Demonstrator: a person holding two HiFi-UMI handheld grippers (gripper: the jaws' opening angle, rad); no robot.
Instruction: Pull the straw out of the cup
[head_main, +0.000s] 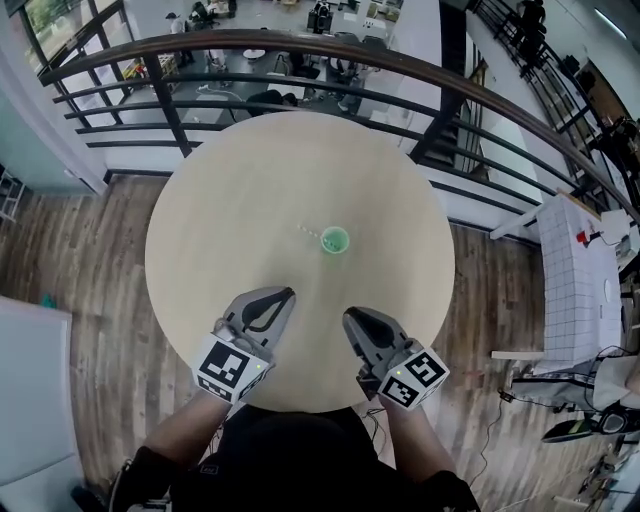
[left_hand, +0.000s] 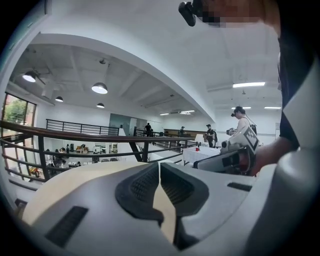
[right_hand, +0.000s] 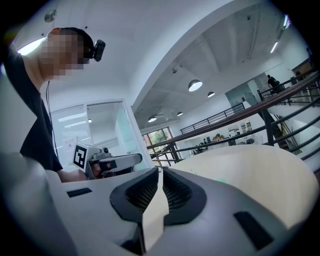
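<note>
A small green cup (head_main: 334, 241) stands near the middle of the round wooden table (head_main: 230, 200), and a thin white straw (head_main: 308, 232) leans out of it toward the upper left. Both grippers hover over the table's near edge, well short of the cup. My left gripper (head_main: 289, 293) is shut with nothing between its pads (left_hand: 145, 182). The right gripper (head_main: 348, 314) is also shut and empty, its fingertips (right_hand: 172, 192) touching. Each gripper view shows the other gripper beside it (left_hand: 235, 157) (right_hand: 107, 161). The cup is not clear in either gripper view.
A dark metal railing (head_main: 300, 60) curves round the far side of the table, with a lower floor beyond it. A white gridded table (head_main: 575, 280) stands to the right. Wooden floor (head_main: 70, 260) surrounds the table. People stand in the distance (left_hand: 242, 120).
</note>
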